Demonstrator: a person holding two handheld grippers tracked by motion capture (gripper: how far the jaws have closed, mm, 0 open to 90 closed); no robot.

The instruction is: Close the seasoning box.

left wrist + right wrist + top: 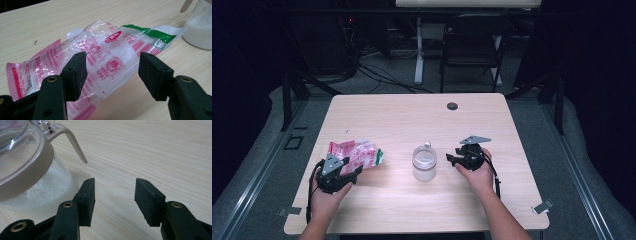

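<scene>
At lower left of the high view, the left tool (343, 170) hovers open over the crinkled pink-and-clear plastic pouch (356, 154), flat on the counter (402, 117), its long axis running right toward the glass jar (424, 162); right tool (453, 159) open, empty.

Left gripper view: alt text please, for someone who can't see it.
The left gripper, jaws open, sits over a crumpled clear plastic bag printed in pink with a green strip, lying flat on a light wooden table. A glass jar of white powder stands at the upper right.
</scene>
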